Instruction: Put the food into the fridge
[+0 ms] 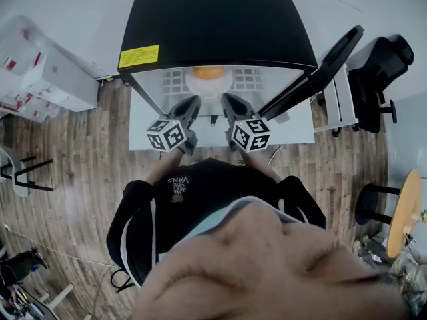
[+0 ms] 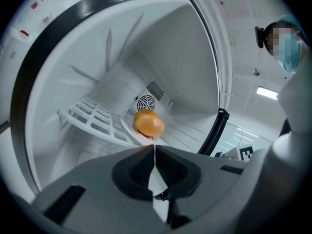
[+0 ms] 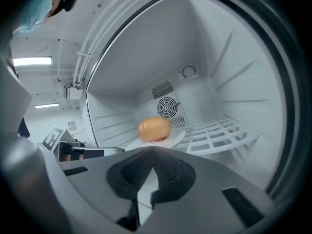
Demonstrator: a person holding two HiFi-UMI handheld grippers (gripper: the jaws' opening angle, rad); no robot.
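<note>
**A:** Over on the left, the left gripper [image 2: 154,149] has its fingers pinched together, nothing in them.

**B:** yep, and the burger [image 2: 149,123] sits on a white plate [image 3: 174,138] on the wire shelf [image 3: 220,131] inside the open fridge [image 1: 220,19]. Right gripper [image 3: 150,150], same deal: fingers closed, empty.

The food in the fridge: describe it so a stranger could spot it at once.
Look inside the open black-topped fridge, at its white wire shelf. On a white plate there sits a round orange-brown bun, the only coloured thing in the all-white interior.
</note>
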